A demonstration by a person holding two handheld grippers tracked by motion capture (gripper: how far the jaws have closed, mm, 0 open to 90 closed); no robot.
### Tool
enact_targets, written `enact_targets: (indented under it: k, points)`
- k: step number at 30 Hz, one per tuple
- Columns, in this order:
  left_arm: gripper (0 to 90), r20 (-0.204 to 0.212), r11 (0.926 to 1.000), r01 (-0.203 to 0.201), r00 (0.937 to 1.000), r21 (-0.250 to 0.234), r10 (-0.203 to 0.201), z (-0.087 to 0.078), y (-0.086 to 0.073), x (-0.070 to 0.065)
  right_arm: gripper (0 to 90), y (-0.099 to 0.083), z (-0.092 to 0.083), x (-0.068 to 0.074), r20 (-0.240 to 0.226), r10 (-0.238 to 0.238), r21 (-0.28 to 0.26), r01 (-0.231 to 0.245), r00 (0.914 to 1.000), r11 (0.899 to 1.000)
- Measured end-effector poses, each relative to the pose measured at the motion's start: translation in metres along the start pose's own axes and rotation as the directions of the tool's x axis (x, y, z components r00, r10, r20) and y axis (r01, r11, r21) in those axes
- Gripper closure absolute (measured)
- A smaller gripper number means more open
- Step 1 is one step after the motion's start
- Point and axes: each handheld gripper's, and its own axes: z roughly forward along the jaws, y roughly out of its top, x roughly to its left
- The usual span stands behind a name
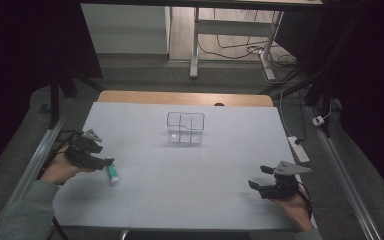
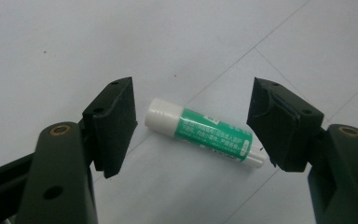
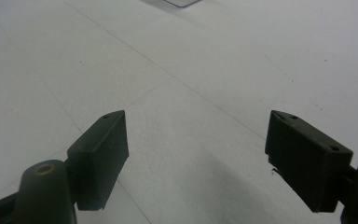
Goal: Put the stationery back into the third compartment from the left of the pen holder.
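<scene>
Over at the left edge of the white table (image 1: 190, 195), the left claw (image 2: 193, 123) is held wide open, low over a green-and-white glue stick (image 2: 205, 137) that lies flat between its jaws, touched by neither. Toward the middle, farther back, stands a small clear box with dividers (image 1: 185, 128), well apart from both hands. On the right, the right claw (image 3: 196, 156) is spread wide too, gripping nothing, bare table beneath it.
</scene>
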Motion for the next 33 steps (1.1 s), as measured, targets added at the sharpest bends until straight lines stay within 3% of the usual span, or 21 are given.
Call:
enact_targets:
  k: [5, 8, 15, 18, 20, 22, 24, 30, 33]
  points:
    - [32.1, -0.039, 0.9961, 0.088, 0.9954, 0.009, -0.088, 0.003, 0.004, -0.01, 20.5, 0.003, -0.001, 0.001, -0.007, -0.009, -0.017, 0.009, 0.9999, 1.0]
    - [32.1, -0.064, 0.9869, 0.159, 0.9855, 0.026, -0.157, 0.009, 0.007, -0.014, 20.6, 0.004, -0.003, 0.001, 0.002, -0.009, -0.028, 0.009, 1.0, 1.0]
    - [31.6, -0.129, 0.95, 0.31, 0.944, 0.035, -0.304, 0.021, 0.012, -0.013, 21.0, 0.005, -0.007, -0.002, -0.012, 0.022, -0.068, -0.022, 0.9997, 0.997]
    - [31.9, -0.145, 0.9204, 0.389, 0.9136, 0.04, -0.38, 0.029, 0.01, -0.009, 21.0, 0.006, -0.007, -0.001, -0.019, 0.02, -0.075, -0.022, 0.9996, 0.997]
    - [31.8, -0.163, 0.9084, 0.416, 0.8997, 0.041, -0.405, 0.033, 0.009, -0.008, 21.1, 0.006, -0.008, -0.001, -0.019, 0.02, -0.08, -0.021, 0.9996, 0.997]
    - [31.8, -0.185, 0.9041, 0.425, 0.8933, 0.048, -0.41, 0.036, 0.01, -0.007, 21.1, 0.007, -0.009, 0.0, -0.02, 0.021, -0.091, -0.023, 0.9996, 0.996]
    - [31.7, -0.193, 0.8946, 0.443, 0.8839, 0.056, -0.426, 0.038, 0.009, -0.006, 21.1, 0.008, -0.008, 0.0, -0.021, 0.015, -0.084, -0.017, 0.9997, 0.996]
    - [32.7, -0.198, 0.8533, 0.514, 0.8481, 0.086, -0.491, 0.05, 0.01, -0.006, 21.1, 0.008, -0.006, 0.002, -0.012, 0.001, -0.073, -0.002, 0.9999, 0.997]
    - [32.9, -0.205, 0.8432, 0.528, 0.8405, 0.101, -0.502, 0.056, 0.012, -0.008, 21.2, 0.008, -0.007, 0.002, -0.011, 0.001, -0.074, -0.001, 0.9999, 0.997]
